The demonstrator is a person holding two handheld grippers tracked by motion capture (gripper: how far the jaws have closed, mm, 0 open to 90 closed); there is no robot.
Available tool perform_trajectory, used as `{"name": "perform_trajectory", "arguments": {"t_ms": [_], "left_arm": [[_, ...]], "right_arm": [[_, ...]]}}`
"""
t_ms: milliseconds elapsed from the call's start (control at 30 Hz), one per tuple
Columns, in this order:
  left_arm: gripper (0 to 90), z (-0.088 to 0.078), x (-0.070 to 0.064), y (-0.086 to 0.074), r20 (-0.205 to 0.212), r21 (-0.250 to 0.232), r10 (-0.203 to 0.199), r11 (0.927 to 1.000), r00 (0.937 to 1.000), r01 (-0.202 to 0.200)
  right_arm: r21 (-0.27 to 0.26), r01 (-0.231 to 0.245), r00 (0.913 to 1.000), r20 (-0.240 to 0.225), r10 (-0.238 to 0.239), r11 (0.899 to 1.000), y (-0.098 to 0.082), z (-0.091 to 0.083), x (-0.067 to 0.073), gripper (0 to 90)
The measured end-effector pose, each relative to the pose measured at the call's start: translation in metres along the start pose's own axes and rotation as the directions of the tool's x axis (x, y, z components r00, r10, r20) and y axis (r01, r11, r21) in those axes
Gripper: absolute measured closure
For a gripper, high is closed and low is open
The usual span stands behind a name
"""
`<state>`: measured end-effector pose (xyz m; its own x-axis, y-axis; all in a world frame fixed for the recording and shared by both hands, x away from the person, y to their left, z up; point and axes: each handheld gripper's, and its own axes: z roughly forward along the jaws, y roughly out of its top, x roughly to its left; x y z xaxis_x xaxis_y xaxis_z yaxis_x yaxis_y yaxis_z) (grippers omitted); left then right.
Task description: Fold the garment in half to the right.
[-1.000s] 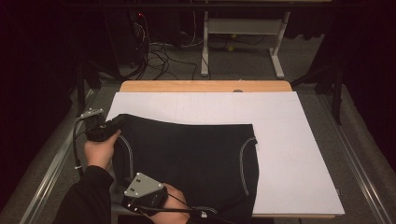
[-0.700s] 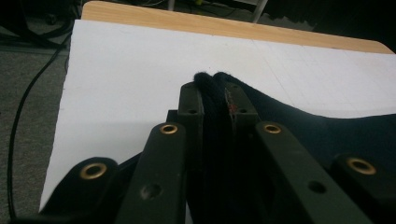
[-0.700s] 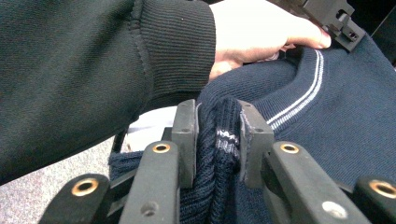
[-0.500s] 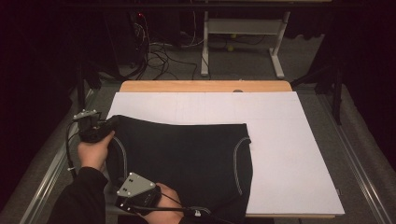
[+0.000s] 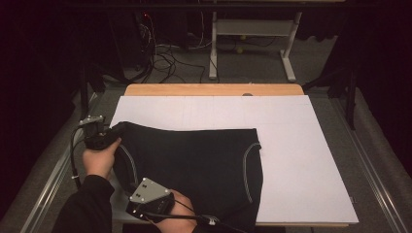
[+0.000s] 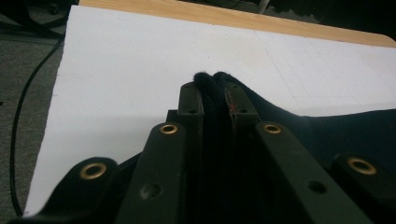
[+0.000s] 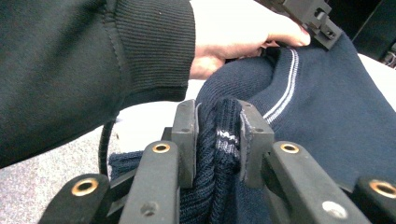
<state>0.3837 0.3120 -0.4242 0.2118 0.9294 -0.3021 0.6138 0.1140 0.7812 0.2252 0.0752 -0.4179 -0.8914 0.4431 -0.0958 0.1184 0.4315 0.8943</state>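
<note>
A dark navy knitted garment (image 5: 194, 160) with pale striped trim lies spread on the white board (image 5: 301, 160). My left gripper (image 5: 116, 129) is shut on its far-left corner, the black fabric pinched between the jaws (image 6: 215, 86). My right gripper (image 5: 135, 193), topped by a grey plate, is shut on the ribbed near-left edge of the garment (image 7: 218, 116). In the right gripper view the garment (image 7: 327, 107) stretches up to the person's left hand (image 7: 243, 32) and the left gripper (image 7: 308, 14).
The white board covers a wooden table (image 5: 214, 90), with its bare part to the right of the garment. A dark sleeve (image 7: 93, 60) crosses close to the right gripper. Cables (image 5: 165, 53) and a table frame (image 5: 252, 34) stand on the floor beyond.
Both grippers have shifted slightly left, still holding the garment, and its right edge has slid a little to the left on the board.
</note>
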Motion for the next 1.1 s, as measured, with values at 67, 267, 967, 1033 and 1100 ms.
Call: {"name": "perform_trajectory", "arguments": {"t_ms": [67, 267, 967, 1033, 1100], "left_arm": [[75.9, 0.001, -0.004, 0.001, 0.004, 0.002, 0.002, 1.0000, 1.0000, -0.002], [75.6, 0.008, -0.020, 0.006, 0.014, 0.021, 0.035, 0.9992, 0.9993, -0.035], [75.2, 0.057, -0.118, 0.020, 0.075, 0.042, 0.134, 0.9896, 0.9881, -0.138], [75.2, 0.062, -0.129, 0.021, 0.080, 0.047, 0.150, 0.9869, 0.9854, -0.154], [75.1, 0.067, -0.139, 0.023, 0.082, 0.049, 0.162, 0.9848, 0.9834, -0.166]], "right_arm": [[-0.004, -0.003, 1.0000, 0.007, 0.003, 1.000, -0.001, -0.004, -0.002, 73.0], [-0.023, -0.015, 0.9993, 0.034, 0.016, 1.000, -0.007, -0.020, -0.011, 72.9], [-0.048, -0.066, 0.9860, 0.150, 0.073, 0.997, -0.063, -0.094, -0.055, 72.3], [-0.054, -0.072, 0.9833, 0.163, 0.080, 0.996, -0.068, -0.101, -0.058, 72.2], [-0.059, -0.080, 0.9802, 0.176, 0.090, 0.995, -0.074, -0.108, -0.061, 72.1]]}}
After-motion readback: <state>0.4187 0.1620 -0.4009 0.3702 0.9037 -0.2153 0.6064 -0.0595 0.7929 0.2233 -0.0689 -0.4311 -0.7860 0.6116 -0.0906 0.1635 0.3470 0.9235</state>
